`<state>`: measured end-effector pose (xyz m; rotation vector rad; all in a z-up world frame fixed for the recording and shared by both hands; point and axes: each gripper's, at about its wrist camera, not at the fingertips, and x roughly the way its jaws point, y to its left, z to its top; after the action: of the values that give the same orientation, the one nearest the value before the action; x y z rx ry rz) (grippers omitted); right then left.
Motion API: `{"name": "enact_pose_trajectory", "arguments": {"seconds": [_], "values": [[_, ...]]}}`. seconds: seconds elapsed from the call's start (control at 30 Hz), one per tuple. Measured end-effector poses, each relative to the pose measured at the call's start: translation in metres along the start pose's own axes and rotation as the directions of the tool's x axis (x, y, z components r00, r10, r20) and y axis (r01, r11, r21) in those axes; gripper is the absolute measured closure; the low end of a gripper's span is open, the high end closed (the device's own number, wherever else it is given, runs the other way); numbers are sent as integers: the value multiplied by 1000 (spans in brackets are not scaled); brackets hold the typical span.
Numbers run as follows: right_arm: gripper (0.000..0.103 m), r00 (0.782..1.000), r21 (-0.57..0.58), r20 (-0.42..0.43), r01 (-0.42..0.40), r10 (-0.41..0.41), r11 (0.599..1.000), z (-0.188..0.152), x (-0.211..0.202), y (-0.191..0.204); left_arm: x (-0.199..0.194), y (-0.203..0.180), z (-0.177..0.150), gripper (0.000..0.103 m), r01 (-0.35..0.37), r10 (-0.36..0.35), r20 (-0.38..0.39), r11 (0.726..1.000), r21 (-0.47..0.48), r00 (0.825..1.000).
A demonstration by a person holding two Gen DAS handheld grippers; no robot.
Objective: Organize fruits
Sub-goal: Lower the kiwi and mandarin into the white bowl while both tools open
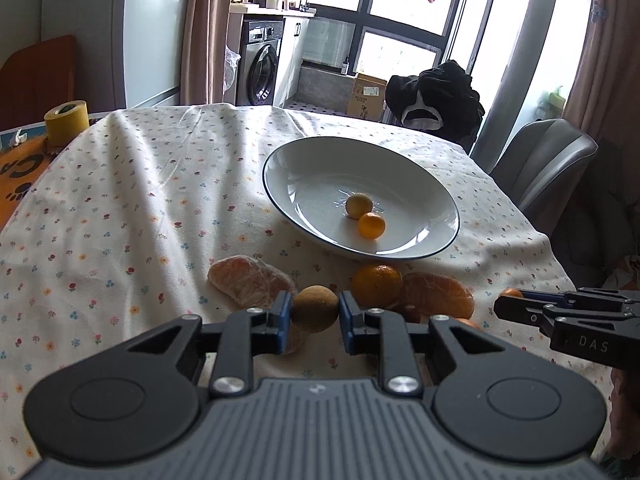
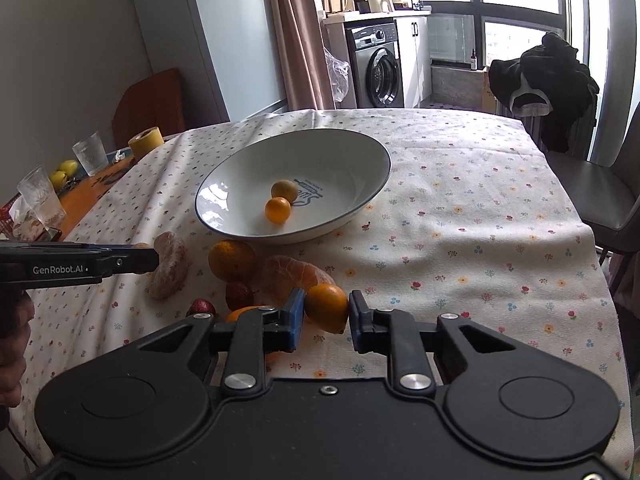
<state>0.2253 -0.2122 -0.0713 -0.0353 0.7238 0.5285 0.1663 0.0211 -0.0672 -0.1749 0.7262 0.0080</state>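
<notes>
My left gripper (image 1: pixel 315 314) is shut on a small brownish round fruit (image 1: pixel 314 304) near the table's front. In the right wrist view, my right gripper (image 2: pixel 326 314) is shut on a small orange (image 2: pixel 326 306). Each gripper shows side-on in the other's view: the right gripper (image 1: pixel 508 300) and the left gripper (image 2: pixel 136 258). Beyond both stands a white bowl (image 1: pixel 320 168) with a dark rim, holding a yellowish fruit (image 1: pixel 359 205) and a small orange one (image 1: pixel 371 225). Loose on the cloth lie peeled mandarin pieces (image 1: pixel 248 280), a whole orange (image 1: pixel 376 284) and red fruits (image 2: pixel 239 295).
A yellow tape roll (image 1: pixel 67 120) and drinking glasses (image 2: pixel 90 153) stand at the table's far left. A grey chair (image 1: pixel 540 164) is at the right edge, with black clothes (image 1: pixel 436 88) on another chair behind. The flowered cloth (image 2: pixel 460 220) hangs over the edges.
</notes>
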Motion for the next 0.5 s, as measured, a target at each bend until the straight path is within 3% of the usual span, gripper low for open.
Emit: {"name": "enact_pose_trajectory", "arguments": {"seconds": [0.5], "values": [[81, 998, -26, 66, -5, 7, 1000, 31, 4, 7, 6, -5, 28, 79, 0, -1, 50, 1000, 20, 999]]}}
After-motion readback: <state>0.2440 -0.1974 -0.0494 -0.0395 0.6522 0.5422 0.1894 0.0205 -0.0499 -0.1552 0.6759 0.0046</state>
